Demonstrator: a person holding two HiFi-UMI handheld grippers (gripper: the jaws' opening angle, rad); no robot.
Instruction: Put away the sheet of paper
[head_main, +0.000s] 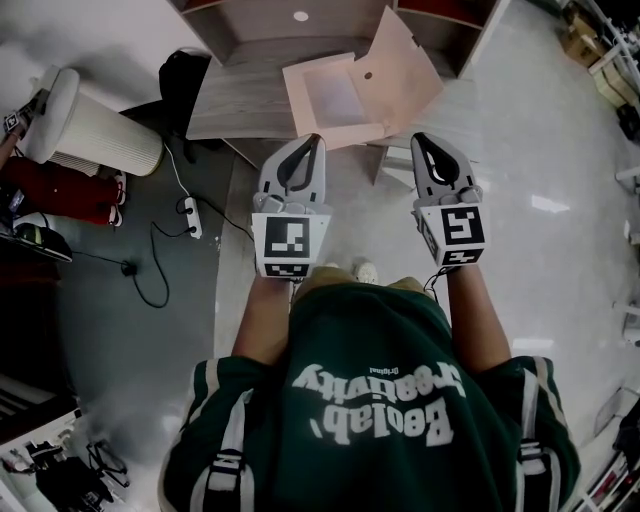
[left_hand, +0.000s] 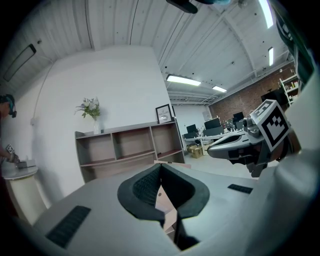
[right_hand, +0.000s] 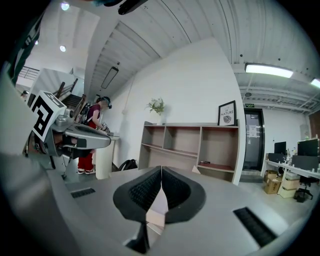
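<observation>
**Both grippers clenched and empty, facing the open box**

In the head view the left gripper (head_main: 316, 140) and the right gripper (head_main: 421, 140) sit side by side but apart, both pointing toward 12 o'clock; each gripper's own view shows its jaws pressed together at the tips with nothing caught between them. Just past the tips, a pale pink box (head_main: 372, 128) lies open on the grey wooden table (head_main: 235, 105), its lid raised and tilted toward 1 o'clock. A whitish rectangle (head_main: 335, 95) lies flat inside the box at 12 o'clock from the left gripper; it is probably the sheet of paper, though the view is too coarse to be sure. Neither gripper visibly touches the box. A shelf unit (left_hand: 125, 150) stands behind the table; a white ribbed column (head_main: 105, 140) stands on the floor at 10 o'clock, with a power strip (head_main: 190, 215) near it.
</observation>
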